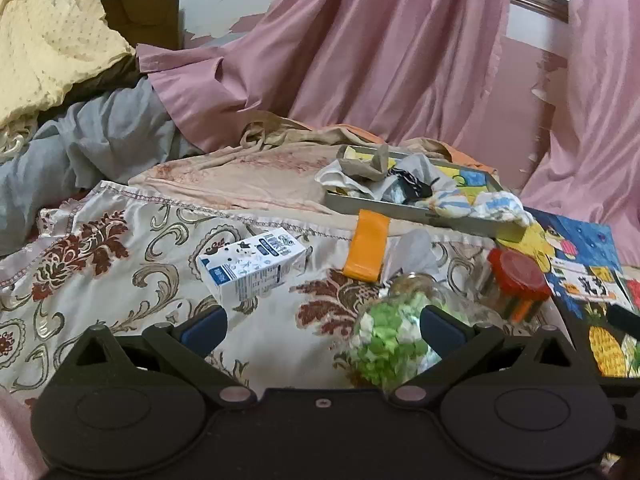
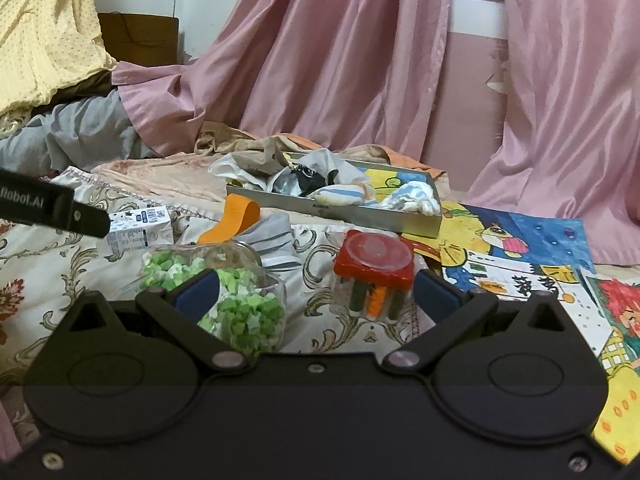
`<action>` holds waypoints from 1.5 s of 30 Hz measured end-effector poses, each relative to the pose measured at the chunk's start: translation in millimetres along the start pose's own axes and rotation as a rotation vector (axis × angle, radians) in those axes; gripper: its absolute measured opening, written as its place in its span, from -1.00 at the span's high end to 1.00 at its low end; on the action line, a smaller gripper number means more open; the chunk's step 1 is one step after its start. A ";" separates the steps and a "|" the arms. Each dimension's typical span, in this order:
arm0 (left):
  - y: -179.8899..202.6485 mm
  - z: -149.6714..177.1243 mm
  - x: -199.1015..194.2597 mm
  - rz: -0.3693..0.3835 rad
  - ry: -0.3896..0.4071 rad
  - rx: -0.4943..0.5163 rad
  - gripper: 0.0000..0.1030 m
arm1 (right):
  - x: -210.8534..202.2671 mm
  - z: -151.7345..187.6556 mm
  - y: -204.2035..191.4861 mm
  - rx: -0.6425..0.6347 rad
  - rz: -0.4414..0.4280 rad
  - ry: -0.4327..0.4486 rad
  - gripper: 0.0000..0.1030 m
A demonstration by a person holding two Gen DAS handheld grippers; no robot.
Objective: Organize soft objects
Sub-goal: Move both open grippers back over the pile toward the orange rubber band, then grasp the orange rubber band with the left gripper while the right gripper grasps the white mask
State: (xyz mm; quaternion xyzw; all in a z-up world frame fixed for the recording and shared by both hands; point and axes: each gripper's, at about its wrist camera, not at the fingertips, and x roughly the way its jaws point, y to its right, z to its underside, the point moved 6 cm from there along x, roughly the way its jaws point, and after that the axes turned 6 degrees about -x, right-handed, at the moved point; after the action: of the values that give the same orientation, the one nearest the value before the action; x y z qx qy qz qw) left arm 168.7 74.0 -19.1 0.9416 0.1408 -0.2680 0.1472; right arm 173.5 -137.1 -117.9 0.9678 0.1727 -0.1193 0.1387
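A shallow metal tray (image 1: 404, 207) (image 2: 360, 211) lies on the bed and holds several crumpled socks and cloths (image 1: 400, 178) (image 2: 340, 192). A grey striped sock (image 2: 276, 240) lies loose on the bedspread next to an orange band (image 1: 366, 250) (image 2: 236, 218); in the left wrist view the sock (image 1: 412, 250) shows pale behind the jar. My left gripper (image 1: 322, 320) is open and empty above the bedspread. My right gripper (image 2: 316, 292) is open and empty, just short of the red-lidded container (image 2: 374, 268). The left gripper's body (image 2: 52, 210) shows at the left edge.
A clear jar of green and white bits (image 1: 390, 340) (image 2: 224, 300) lies on its side. A white milk carton (image 1: 252, 266) (image 2: 140, 230) lies left. The red-lidded container (image 1: 518, 280) and children's drawings (image 1: 580, 264) (image 2: 532, 256) lie right. Pink curtains (image 1: 380, 52) hang behind.
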 end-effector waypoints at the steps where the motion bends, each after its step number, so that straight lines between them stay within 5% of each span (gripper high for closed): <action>1: -0.4 -2.0 2.8 0.001 -0.001 -0.004 -0.98 | 3.9 0.0 0.0 0.001 0.001 -0.002 -0.99; 9: 2.6 -11.7 22.1 0.017 -0.017 -0.004 -0.98 | 17.5 3.8 0.4 0.014 0.000 -0.012 -0.99; 18: 2.1 -35.3 54.1 0.139 -0.072 -0.099 -0.98 | 19.0 3.9 -5.6 0.008 0.003 -0.011 -0.99; 27: 2.8 -42.6 95.2 0.132 -0.122 -0.097 -0.98 | 32.0 3.2 -11.2 -0.024 -0.013 -0.031 -0.99; 45: 0.2 -38.8 137.5 0.233 -0.275 -0.204 -0.98 | 68.0 -12.4 -9.0 0.014 -0.019 -0.018 -0.99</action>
State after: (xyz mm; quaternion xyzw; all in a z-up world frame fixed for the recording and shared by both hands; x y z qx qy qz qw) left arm 299.0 113.1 -62.6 0.8862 0.0356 -0.3597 0.2898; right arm 234.4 -104.7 -127.4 0.9660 0.1796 -0.1307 0.1326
